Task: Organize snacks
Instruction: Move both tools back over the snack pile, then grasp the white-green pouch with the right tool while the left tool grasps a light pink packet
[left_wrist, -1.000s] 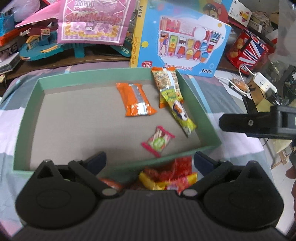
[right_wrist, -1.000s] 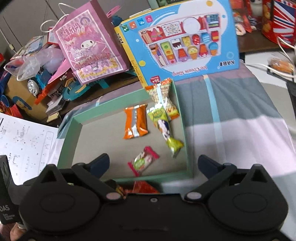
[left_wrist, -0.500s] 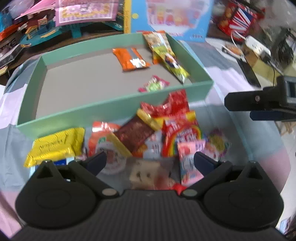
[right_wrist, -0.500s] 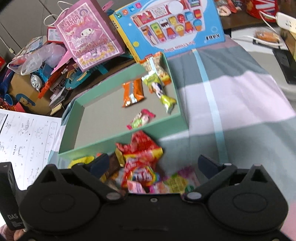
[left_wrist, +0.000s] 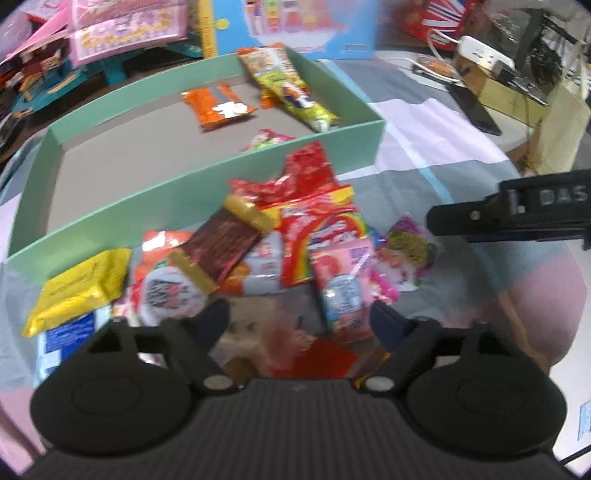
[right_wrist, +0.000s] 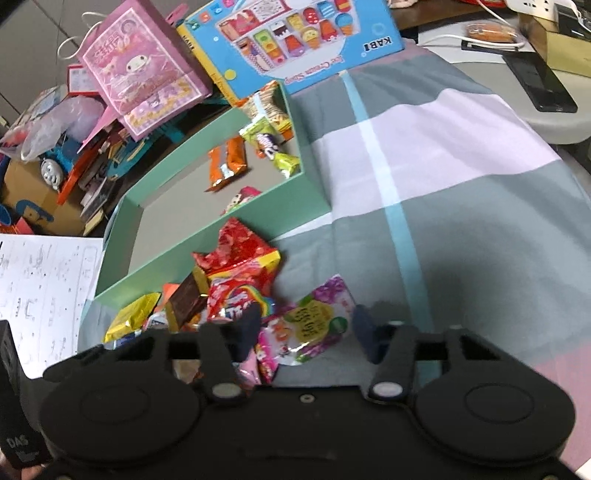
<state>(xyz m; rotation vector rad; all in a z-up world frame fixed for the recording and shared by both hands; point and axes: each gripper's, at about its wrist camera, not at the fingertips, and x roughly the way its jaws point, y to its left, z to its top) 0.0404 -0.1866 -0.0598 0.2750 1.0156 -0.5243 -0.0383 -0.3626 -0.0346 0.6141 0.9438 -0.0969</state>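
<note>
A pile of snack packets lies on the checked cloth in front of a green tray (left_wrist: 147, 192). The tray holds an orange packet (left_wrist: 214, 105), a long yellow-green one (left_wrist: 299, 101) and a small pink candy (left_wrist: 266, 140). My left gripper (left_wrist: 301, 325) hangs low over the near side of the pile. Its jaws are closing, with a clear packet (left_wrist: 266, 325) and a pink packet (left_wrist: 343, 291) between them, untouched. My right gripper (right_wrist: 306, 332) is closing around a purple-green grape candy packet (right_wrist: 317, 321). Its pads are near the packet's edges and no firm press shows.
A blue toy box (right_wrist: 295, 40) and a pink gift bag (right_wrist: 144, 70) stand behind the tray (right_wrist: 207, 236). A printed sheet (right_wrist: 40, 295) lies at the left. At the far right are a dark phone (right_wrist: 539, 85) and a power strip (left_wrist: 484, 55). Cloth (right_wrist: 461, 184) spreads right.
Both grippers drew back from above the tray and sank toward the snack pile in front of it. Both pairs of jaws have narrowed, the right pair more.
</note>
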